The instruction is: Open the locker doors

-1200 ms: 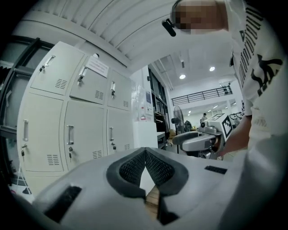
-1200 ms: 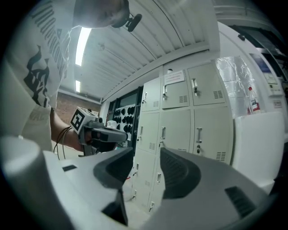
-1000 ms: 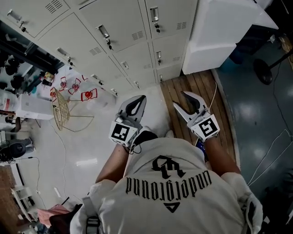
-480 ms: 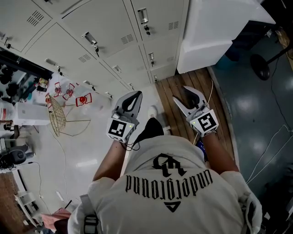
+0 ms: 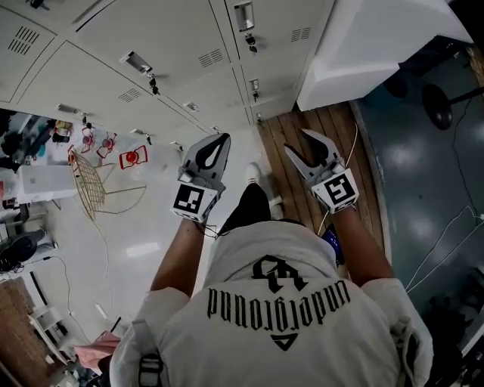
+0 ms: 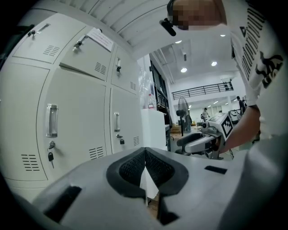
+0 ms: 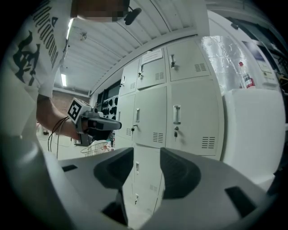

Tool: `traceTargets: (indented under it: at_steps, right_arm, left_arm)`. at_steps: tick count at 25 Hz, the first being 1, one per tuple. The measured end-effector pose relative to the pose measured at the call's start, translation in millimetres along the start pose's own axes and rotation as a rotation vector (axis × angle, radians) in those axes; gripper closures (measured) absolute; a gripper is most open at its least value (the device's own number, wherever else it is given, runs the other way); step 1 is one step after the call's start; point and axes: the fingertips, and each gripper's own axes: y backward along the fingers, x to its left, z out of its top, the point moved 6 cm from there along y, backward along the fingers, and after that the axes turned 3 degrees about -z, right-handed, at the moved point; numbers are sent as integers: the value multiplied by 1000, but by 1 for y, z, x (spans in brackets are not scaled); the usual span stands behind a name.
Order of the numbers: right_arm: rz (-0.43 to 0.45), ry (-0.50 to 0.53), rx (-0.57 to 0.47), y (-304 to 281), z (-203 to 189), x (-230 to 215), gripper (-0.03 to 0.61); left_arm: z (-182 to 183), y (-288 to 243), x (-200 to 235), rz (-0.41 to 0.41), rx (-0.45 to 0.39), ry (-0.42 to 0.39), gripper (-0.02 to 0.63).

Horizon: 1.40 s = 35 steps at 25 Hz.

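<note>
A bank of pale grey lockers (image 5: 174, 38) fills the top of the head view, all doors closed, each with a metal handle (image 5: 243, 15) and a key under it. My left gripper (image 5: 221, 139) is shut with nothing in it, its pads meeting in the left gripper view (image 6: 145, 149); a closed door with its handle (image 6: 51, 120) stands ahead on the left. My right gripper (image 5: 296, 140) is open and empty (image 7: 146, 155). Its jaws have just closed a little. It points at closed doors and a handle (image 7: 177, 114). Both grippers are short of the lockers.
A large white cabinet (image 5: 370, 38) stands right of the lockers on a wooden platform (image 5: 318, 143). A wire basket (image 5: 87, 185) and red items (image 5: 132, 157) lie on the floor at left. A fan base (image 5: 439, 98) and cables are on the dark floor at right.
Both grippers have moved forward toward the lockers, which now stand nearer and larger in the head view. The doors stay closed.
</note>
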Motion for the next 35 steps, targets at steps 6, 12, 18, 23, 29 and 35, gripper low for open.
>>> traceTargets:
  at_steps: [6, 12, 18, 23, 29, 35]
  right_arm:
    - [21, -13, 58, -65, -35, -25, 388]
    - [35, -17, 125, -137, -88, -52, 390]
    - [40, -28, 204, -204, -160, -76, 398]
    - [48, -45, 243, -254, -221, -92, 399]
    - [57, -44, 268, -296, -268, -99, 407]
    - [70, -22, 284, -330, -289, -104, 403]
  left_arm:
    - [-34, -36, 44, -30, 59, 41, 606]
    - [-84, -80, 90, -62, 127, 42, 606]
    - [-149, -118, 124, -93, 177, 48, 606]
    - [-200, -152, 143, -135, 177, 12, 606]
    - [-232, -170, 154, -116, 177, 84, 606]
    - [-262, -181, 164, -92, 170, 108, 606]
